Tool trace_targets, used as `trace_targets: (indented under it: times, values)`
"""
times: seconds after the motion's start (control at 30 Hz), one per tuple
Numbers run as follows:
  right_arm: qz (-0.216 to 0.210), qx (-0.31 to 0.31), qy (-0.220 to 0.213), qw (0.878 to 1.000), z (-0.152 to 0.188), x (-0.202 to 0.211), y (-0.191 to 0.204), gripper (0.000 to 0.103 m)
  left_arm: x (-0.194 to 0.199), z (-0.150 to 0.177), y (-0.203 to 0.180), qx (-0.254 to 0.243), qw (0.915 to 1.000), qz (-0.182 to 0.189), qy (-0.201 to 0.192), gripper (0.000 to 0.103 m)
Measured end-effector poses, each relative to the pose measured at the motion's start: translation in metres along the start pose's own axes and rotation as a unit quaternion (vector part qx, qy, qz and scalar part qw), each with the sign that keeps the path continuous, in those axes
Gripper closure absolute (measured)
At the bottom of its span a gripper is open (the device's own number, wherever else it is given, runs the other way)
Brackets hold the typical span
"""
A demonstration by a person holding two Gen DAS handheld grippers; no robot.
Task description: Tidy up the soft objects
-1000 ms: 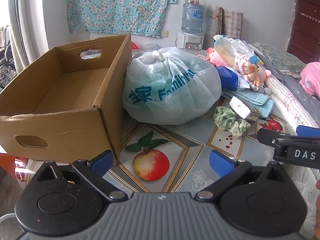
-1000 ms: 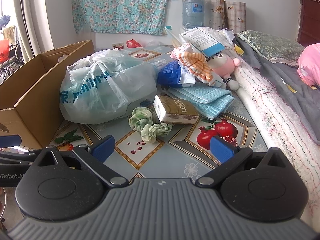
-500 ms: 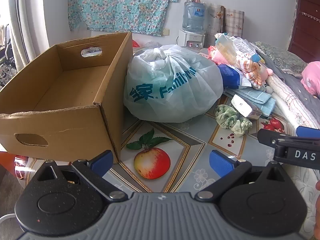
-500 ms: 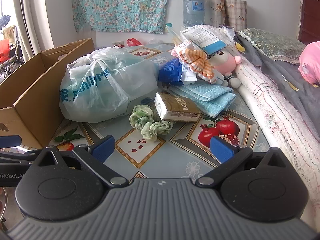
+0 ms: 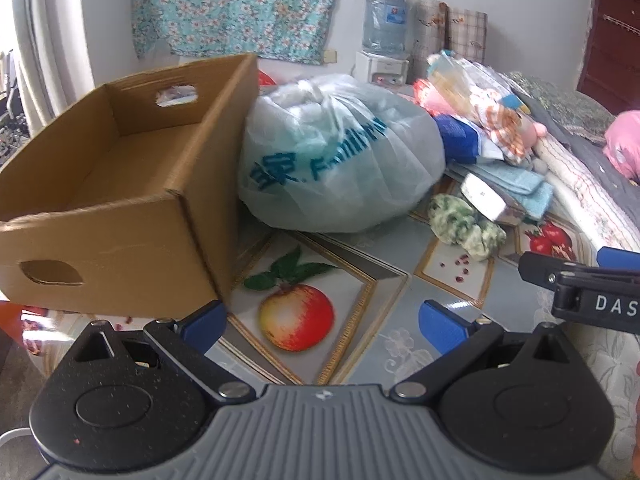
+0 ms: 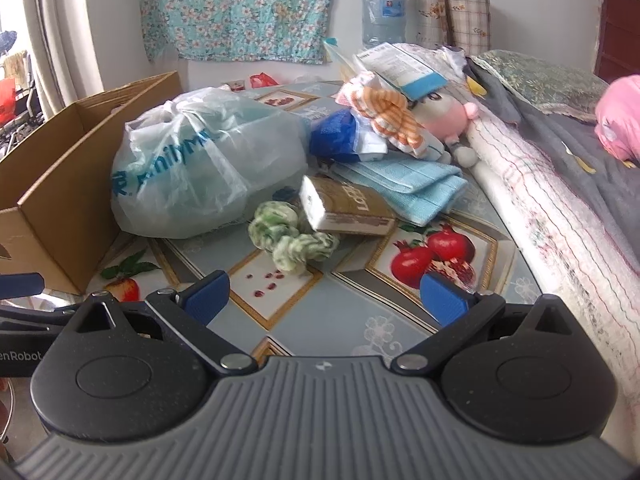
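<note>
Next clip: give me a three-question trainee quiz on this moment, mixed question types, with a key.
1. True or false: the cardboard box already holds soft items.
2. Multiple choice: what touches the green-and-white scrunchie on its right side? A) the water bottle B) the brown tissue pack C) the pink plush
3. Fill in: both the left tool and the right tool are ____ and hold nothing.

Key:
1. False; the box interior that shows is bare.
2. B; the pack's end lies against the scrunchie, with the folded blue cloth behind it.
3. open
</note>
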State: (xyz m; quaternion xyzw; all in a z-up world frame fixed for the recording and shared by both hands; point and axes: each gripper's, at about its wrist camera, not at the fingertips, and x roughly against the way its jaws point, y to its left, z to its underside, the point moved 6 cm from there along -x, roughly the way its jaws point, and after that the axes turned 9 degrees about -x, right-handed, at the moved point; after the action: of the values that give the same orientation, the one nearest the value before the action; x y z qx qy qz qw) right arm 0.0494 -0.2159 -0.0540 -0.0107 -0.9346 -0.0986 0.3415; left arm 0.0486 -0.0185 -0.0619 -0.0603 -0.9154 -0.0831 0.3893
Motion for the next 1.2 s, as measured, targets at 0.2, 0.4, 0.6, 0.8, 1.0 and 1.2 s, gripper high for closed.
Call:
trace_targets:
  times: [0.2,0.4,0.6,0.8,1.0,1.2]
  values:
    - [-0.003,-0.037,-0.018,0.999,0.006,-0.005,-0.034,0.001,-0.006,-0.004,-0.018,-0.022,0.9995,0.022,-0.009,0.000]
    - [0.021,-0.008,-0.108,0.994,-0.020,0.008,-0.070,0.001,0.002,-0.044,-0.038,-0.039,0.9953,0.069,-0.056,0.000]
    - [0.018,-0.055,-0.153,0.987,-0.065,0.012,-0.115,0.001,0.018,-0.097,-0.060,-0.066,0.9877,0.076,-0.119,0.000]
    - [-0.023,-0.095,-0.201,0.975,-0.130,0.010,-0.135,0.001,0.038,-0.162,-0.060,-0.097,0.9817,0.053,-0.155,0.001]
    - [-0.067,-0.106,-0.231,0.965,-0.204,-0.015,-0.132,0.001,0.019,-0.235,-0.046,-0.086,0.9824,0.040,-0.161,0.001]
    - [-0.075,-0.091,-0.174,0.978,-0.275,-0.089,-0.117,0.001,-0.053,-0.269,-0.058,-0.022,0.9892,0.109,-0.095,0.023]
